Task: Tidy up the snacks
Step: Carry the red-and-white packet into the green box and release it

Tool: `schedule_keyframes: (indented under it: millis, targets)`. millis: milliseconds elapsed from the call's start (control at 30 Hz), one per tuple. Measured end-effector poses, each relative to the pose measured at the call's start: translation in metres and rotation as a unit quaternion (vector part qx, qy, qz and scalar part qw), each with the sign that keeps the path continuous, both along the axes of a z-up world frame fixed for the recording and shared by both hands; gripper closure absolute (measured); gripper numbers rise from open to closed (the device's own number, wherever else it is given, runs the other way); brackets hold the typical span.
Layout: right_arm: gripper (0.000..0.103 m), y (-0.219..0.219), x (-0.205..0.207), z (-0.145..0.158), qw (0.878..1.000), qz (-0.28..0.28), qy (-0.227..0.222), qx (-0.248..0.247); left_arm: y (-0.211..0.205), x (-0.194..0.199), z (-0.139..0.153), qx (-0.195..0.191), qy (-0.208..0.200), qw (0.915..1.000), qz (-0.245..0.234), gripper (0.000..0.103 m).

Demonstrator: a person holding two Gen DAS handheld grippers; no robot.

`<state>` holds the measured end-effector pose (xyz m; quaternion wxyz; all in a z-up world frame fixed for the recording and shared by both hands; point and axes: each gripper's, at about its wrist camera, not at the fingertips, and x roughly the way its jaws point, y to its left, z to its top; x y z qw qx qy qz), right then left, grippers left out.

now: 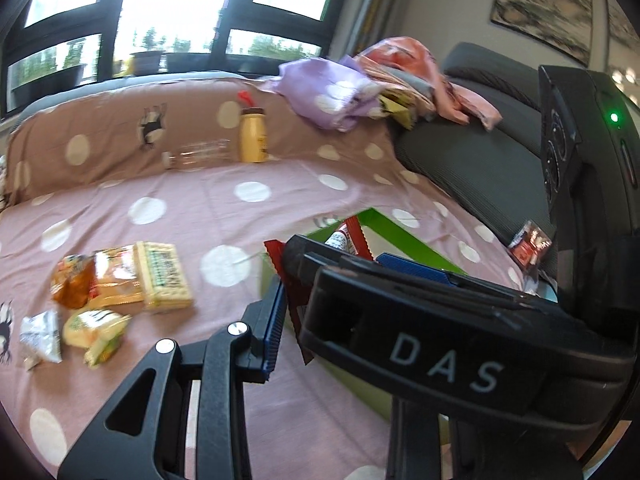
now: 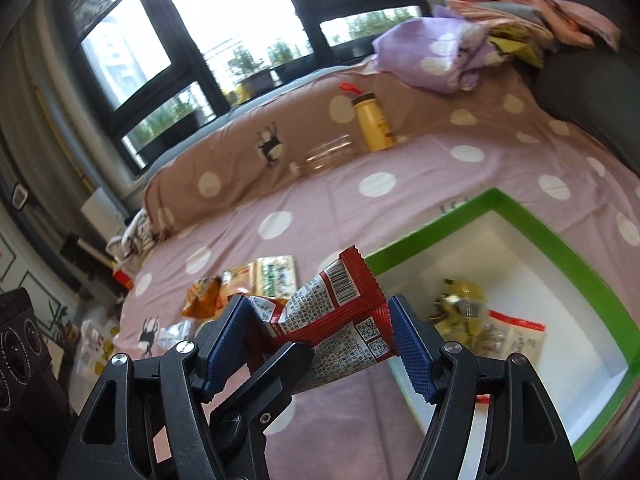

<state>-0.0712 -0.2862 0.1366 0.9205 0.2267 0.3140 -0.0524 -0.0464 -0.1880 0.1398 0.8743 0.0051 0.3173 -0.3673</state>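
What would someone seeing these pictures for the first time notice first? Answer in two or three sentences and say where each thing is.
First comes the red snack packet, pinched between the blue pads of the right gripper in the foreground. Just right of it sits the green-rimmed box with white walls, a few snacks already inside. Further left, a cluster of loose snack packs lies on the pink polka-dot bedspread.
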Motion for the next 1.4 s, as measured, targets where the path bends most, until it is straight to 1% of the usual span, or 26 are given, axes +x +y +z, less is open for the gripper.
schedule_keyframes:
  millis: [267, 567, 967, 1400]
  targets:
    - [0.030, -0.044, -0.018, -0.010, 0.998, -0.058, 0.011, 0.030, -0.047, -0.002, -0.006, 0.020, 0.014, 0.9983, -0.052, 0.073]
    - [0.030, -0.075, -0.031, -0.023, 0.993, -0.103, 0.032, 0.055, -0.078, -0.005, -0.016, 0.038, 0.037, 0.9942, -0.093, 0.073]
    - [0.030, -0.101, -0.036, -0.043, 0.986, -0.131, 0.071, 0.080, -0.107, -0.004, -0.032, 0.063, 0.080, 0.9870, -0.124, 0.073]
    - [0.030, -0.118, -0.036, -0.064, 0.976, -0.154, 0.115, 0.099, -0.123, 0.004, -0.051, 0.077, 0.134, 0.9779, -0.141, 0.073]
